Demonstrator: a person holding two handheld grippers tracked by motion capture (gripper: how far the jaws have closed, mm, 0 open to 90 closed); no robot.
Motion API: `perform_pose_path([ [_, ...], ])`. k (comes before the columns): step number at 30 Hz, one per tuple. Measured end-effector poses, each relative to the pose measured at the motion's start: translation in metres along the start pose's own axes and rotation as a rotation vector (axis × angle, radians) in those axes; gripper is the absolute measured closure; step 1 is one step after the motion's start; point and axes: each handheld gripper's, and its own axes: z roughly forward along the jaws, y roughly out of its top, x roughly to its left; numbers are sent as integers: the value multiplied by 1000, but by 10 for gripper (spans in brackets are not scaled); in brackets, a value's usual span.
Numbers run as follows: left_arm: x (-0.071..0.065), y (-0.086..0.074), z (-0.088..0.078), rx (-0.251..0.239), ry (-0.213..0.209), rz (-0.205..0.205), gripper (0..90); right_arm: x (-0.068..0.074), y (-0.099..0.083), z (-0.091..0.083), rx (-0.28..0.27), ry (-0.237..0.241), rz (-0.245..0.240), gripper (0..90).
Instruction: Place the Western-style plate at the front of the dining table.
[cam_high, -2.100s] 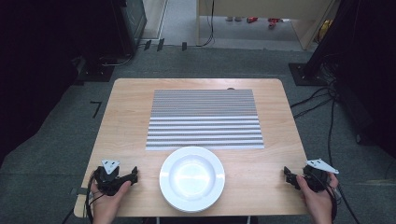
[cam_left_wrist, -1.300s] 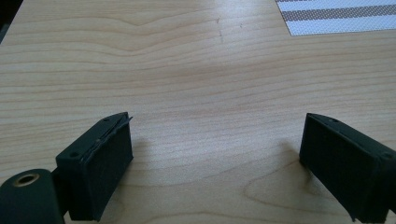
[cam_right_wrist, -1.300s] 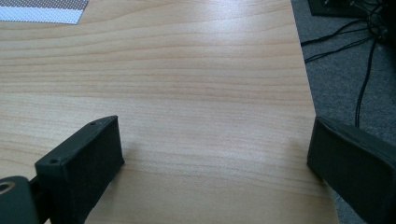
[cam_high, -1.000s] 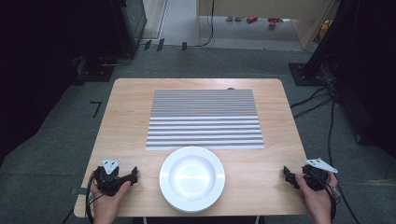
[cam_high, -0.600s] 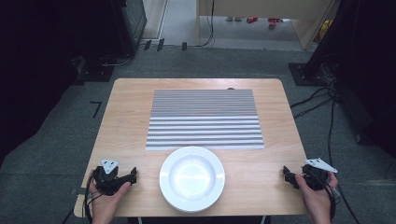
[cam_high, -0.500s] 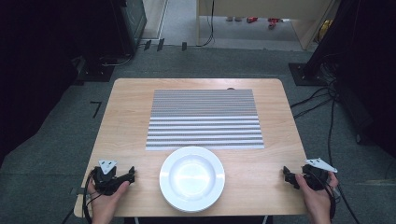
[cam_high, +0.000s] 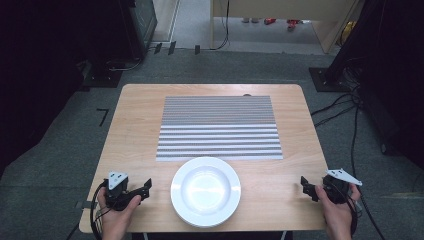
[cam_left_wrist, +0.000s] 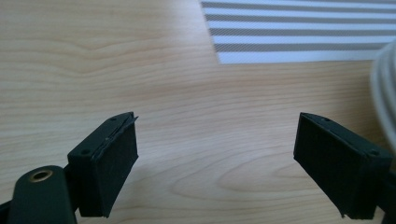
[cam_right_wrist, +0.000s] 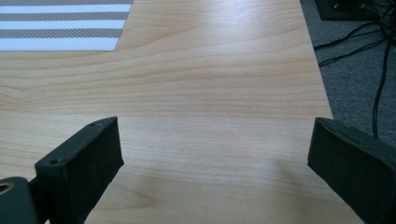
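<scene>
Nothing moved vs a sec ago: left gripper & right gripper jaws released, empty, flanking untouched plate on table.

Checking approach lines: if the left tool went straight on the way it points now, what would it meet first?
Probably bare table. The left tool stands open, and the striped placemat corner lies farther ahead and right. The white plate rim sits just off its right side, so a slight drift could clip it.

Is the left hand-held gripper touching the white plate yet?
Apart. In the high view, bare wood shows between the left hand-held gripper and the white plate; its jaws stand open with nothing between them.
</scene>
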Motion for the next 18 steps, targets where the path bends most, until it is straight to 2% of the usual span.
perform_pose_path([
  [6, -12, 7, -2, -9, -12, 39, 137, 11, 5, -6, -19, 46, 32, 40],
  [10, -18, 13, -3, -18, -23, 64, 137, 20, 8, -8, -29, 56, 10, 47],
  [15, -23, 19, -4, -28, -39, 75, 137, 31, 11, -10, -34, 70, -3, 50],
  [18, -28, 21, -3, -29, -54, 90, 137, 45, 16, -12, -45, 98, -19, 52],
])
